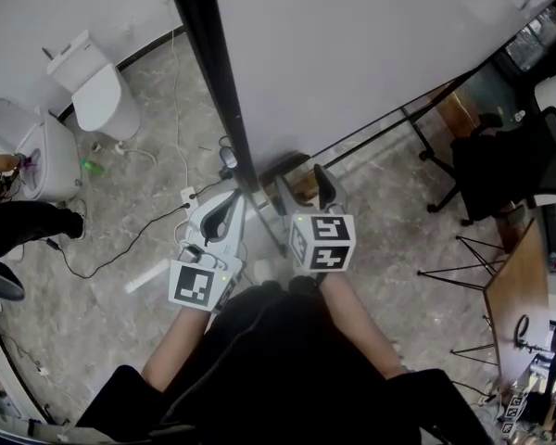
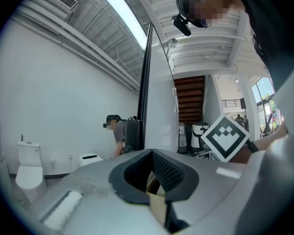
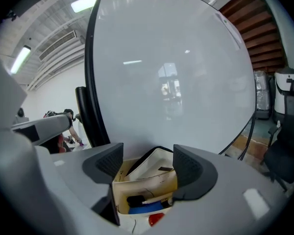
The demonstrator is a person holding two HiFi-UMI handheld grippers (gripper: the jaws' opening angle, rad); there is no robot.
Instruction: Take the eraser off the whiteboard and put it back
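**Editor:** Dark clothing (image 1: pixel 269 369) and marker cubes (image 1: pixel 322 241) fill the foreground. What are the tools doing?

**Photographer:** The person's right gripper (image 1: pixel 303 182) (image 3: pixel 148 153) stands with its jaws wide apart, pads pressing on nothing. The white, black-edged eraser (image 1: pixel 285 164) (image 3: pixel 154 163) sits on the whiteboard (image 1: pixel 371 54) (image 3: pixel 171 72) near its lower edge, at 12 o'clock, framed between those jaws. The left gripper (image 1: pixel 224 207) (image 2: pixel 149 168) hangs empty at 11 o'clock, jaws barely parted.

**Editor:** How should the grip go?

**Photographer:** By the look of it, the pads should square up on the eraser's two sides, close evenly, then pull straight back off the board.

**Editor:** Is there room to move?

**Photographer:** It is tight at 11 o'clock, where the board's black frame (image 1: pixel 213 82) runs just beside the left gripper. Stand legs (image 1: pixel 380 133) cross at 1 o'clock. The bare board above and to the right looks open. Cables (image 1: pixel 120 248) trail over the floor at 9 o'clock.
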